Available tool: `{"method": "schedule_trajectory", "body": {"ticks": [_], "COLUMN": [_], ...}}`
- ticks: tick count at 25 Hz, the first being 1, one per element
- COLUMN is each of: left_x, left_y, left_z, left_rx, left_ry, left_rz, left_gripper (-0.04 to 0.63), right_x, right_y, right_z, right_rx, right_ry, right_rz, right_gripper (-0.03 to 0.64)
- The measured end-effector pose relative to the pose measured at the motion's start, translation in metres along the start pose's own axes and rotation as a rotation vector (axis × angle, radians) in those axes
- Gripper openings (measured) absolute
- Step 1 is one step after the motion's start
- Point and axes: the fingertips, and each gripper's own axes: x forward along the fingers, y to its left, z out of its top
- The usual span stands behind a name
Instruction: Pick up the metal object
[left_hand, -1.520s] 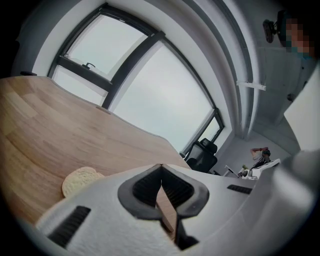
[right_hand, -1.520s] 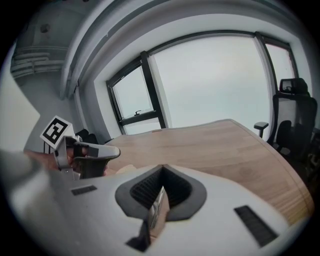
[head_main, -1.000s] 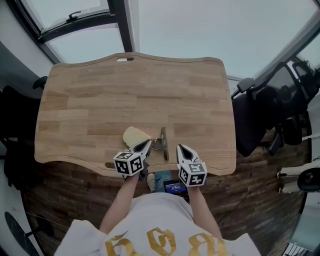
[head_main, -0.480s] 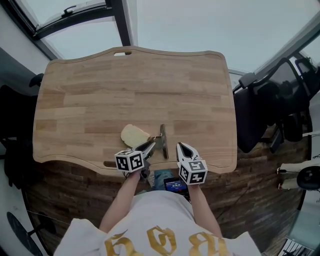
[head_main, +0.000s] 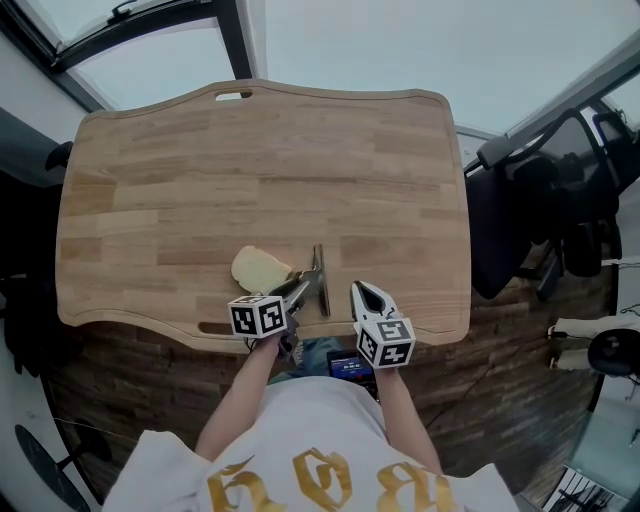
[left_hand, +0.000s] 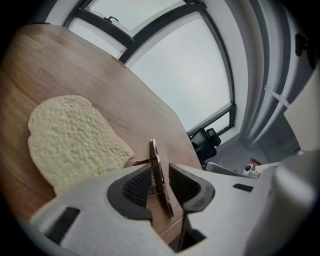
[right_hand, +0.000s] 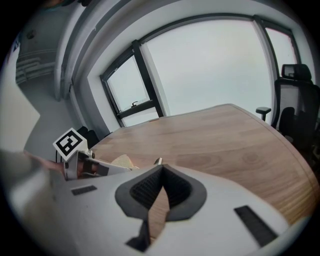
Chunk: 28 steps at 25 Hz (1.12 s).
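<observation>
**A:** What sits between the left gripper jaws?

**B:** The metal object, standing on edge. The jaws are narrowly apart, one on each side. It seems to touch the left pad, with a gap at the right one.

**A:** The risk?

**B:** It's thin and hard. If the pads close off-centre, I'd judge it could tip flat or squirt out. If it's lifted before the pinch is firm, it drops onto the table.

**A:** Anything beyond?

**B:** Bread, just ahead and left of the jaws. I can't tell whether it touches the metal. A dragged lift might shove it.

**A:** The right gripper?

**B:** Jaws together, empty, off to the right.
</observation>
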Motion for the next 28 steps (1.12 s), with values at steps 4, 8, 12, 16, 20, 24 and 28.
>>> {"method": "schedule_trajectory", "body": {"ticks": [4, 8, 12, 16, 20, 24, 28], "left_x": [0.009, 0.014, 0.015, 0.017, 0.018, 0.018, 0.018], "left_y": [0.001, 0.004, 0.003, 0.003, 0.005, 0.006, 0.006], "left_z": [-0.003, -0.003, -0.003, -0.003, -0.002, -0.001, -0.001], "left_rx": [-0.028, -0.039, -0.042, -0.069, -0.098, -0.129, -0.129], "left_ry": [0.015, 0.025, 0.028, 0.028, 0.036, 0.023, 0.021], "left_rz": [-0.009, -0.001, 0.007, -0.004, -0.007, 0.004, 0.012], "left_gripper": [0.107, 0.103, 0.067, 0.066, 0.063, 0.055, 0.052], "right_x": [0.006, 0.013, 0.017, 0.022, 0.022, 0.017, 0.014], "right_y": [-0.006, -0.009, -0.012, -0.013, -0.013, -0.013, -0.014], "right_z": [-0.006, -0.01, -0.011, -0.01, -0.013, -0.013, -0.013], "right_rx": [-0.002, -0.001, 0.007, 0.007, 0.002, 0.017, 0.019], "right_ry": [0.034, 0.058, 0.069, 0.075, 0.082, 0.068, 0.058], "right_rz": [0.002, 0.007, 0.011, 0.02, 0.025, 0.044, 0.048], "right_gripper": [0.011, 0.012, 0.011, 0.012, 0.011, 0.012, 0.011]}}
